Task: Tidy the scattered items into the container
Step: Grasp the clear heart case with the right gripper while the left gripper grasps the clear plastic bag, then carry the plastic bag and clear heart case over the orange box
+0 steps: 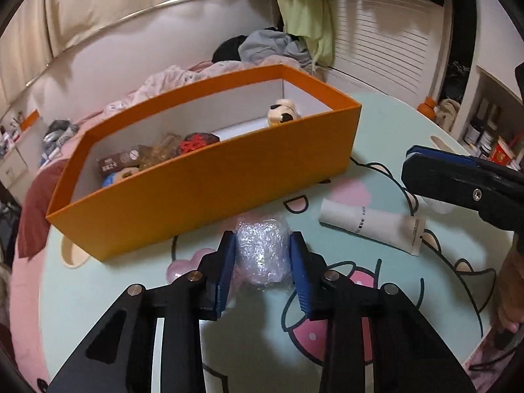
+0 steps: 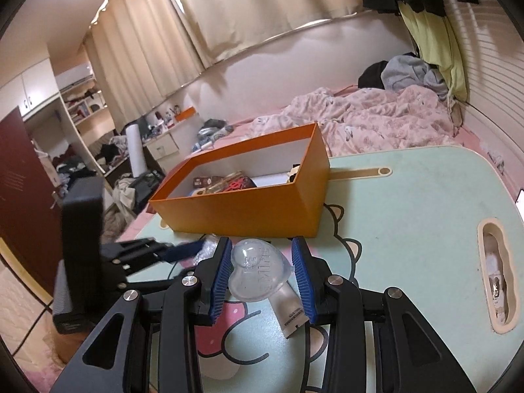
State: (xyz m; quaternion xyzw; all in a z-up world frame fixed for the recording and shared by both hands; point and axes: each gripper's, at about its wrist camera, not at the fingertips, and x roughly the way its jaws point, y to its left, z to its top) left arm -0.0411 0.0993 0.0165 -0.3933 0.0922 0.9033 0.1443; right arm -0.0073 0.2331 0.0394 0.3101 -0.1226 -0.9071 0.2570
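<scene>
An orange box (image 1: 203, 196) (image 2: 242, 216) stands on the mint cartoon-print table (image 1: 376, 124) (image 2: 409, 196); inside lie a panda-like figure (image 1: 283, 111), a red item (image 1: 196, 140) and several small packets. Just in front of the box, my left gripper (image 1: 262, 242) (image 2: 193, 249) is shut on a bubble-wrapped bundle (image 1: 262, 255), its blue pads against both sides. My right gripper (image 2: 262, 245) (image 1: 412, 157) is shut on a clear heart-shaped plastic case (image 2: 255, 271), held above a white tube (image 2: 291, 308) (image 1: 370, 226) that lies flat on the table.
A bed with a pink quilt (image 2: 376, 114) and a clothes pile (image 2: 406, 68) lies behind the table. A slot handle (image 2: 494, 275) is cut into the table's right side. Shelves with jars (image 1: 491, 137) stand at the far right. A person's hand (image 1: 511, 281) shows at the right edge.
</scene>
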